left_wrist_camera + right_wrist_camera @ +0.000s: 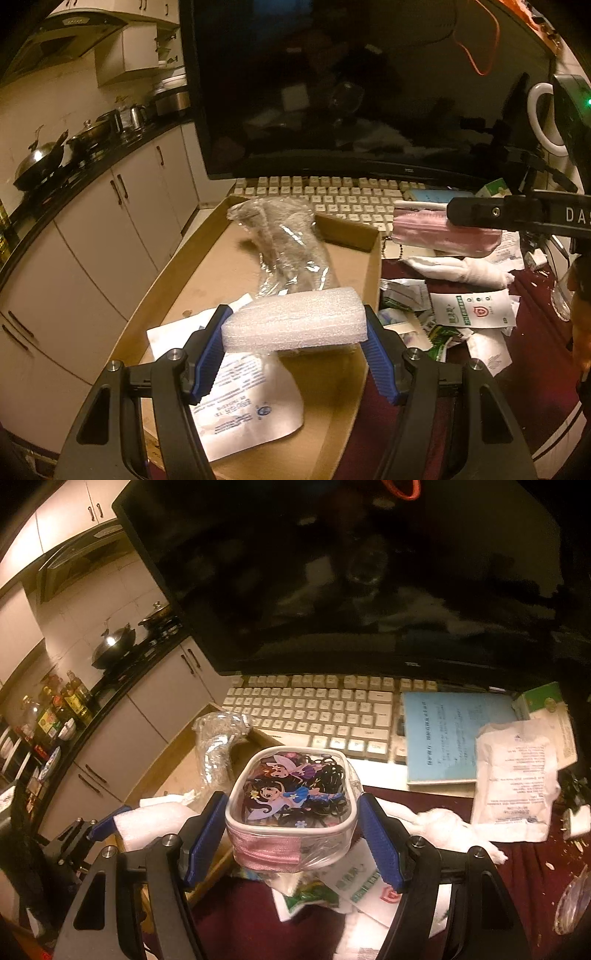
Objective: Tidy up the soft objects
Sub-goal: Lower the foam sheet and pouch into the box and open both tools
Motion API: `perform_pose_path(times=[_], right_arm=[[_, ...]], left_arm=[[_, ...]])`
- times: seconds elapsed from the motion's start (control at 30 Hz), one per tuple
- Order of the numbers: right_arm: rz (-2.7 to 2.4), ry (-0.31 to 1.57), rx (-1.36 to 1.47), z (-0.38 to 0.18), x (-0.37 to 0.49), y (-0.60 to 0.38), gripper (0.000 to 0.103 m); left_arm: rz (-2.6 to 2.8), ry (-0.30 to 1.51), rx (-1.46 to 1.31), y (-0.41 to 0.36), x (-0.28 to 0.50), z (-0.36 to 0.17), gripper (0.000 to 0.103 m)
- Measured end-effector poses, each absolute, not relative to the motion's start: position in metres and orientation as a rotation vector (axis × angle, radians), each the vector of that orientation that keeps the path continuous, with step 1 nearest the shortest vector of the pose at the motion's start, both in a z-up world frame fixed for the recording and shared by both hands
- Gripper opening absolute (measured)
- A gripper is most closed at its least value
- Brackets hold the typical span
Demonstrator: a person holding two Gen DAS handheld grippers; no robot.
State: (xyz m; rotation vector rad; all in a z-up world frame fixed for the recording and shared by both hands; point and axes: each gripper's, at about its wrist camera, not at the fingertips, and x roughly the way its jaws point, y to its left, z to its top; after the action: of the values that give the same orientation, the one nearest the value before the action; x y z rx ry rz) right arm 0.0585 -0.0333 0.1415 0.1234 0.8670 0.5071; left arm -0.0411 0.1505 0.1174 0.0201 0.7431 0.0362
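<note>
Above cardboard box (373, 258) rim, foam block (295, 319)

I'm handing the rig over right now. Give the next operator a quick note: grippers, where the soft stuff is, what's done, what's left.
Left gripper: shut on a white foam block, held above the cardboard box.
Right gripper: shut on a clear cartoon-print pouch with pink masks inside, held just right of the box.
Already in the box: a crumpled clear plastic bag and a white printed packet.
Left on the dark red tablecloth: a rolled white cloth, a white printed packet and a pile of small green-and-white sachets.
Next, probably: put down both held items, then clear the rest.
</note>
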Motion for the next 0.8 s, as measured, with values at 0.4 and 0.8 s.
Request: perform_pose_path(times=[0.4, 0.8], right_arm=[[0.564, 0.873, 0.131, 0.133, 0.078, 0.013, 0.076], [0.597, 0.833, 0.163, 0.095, 0.101, 0.041, 0.076]], left_arm=[[0.116, 0.753, -0.014, 0.187, -0.031, 0.109, 0.068], [0.168, 0.806, -0.038, 0.202, -0.005, 0.084, 0.068]])
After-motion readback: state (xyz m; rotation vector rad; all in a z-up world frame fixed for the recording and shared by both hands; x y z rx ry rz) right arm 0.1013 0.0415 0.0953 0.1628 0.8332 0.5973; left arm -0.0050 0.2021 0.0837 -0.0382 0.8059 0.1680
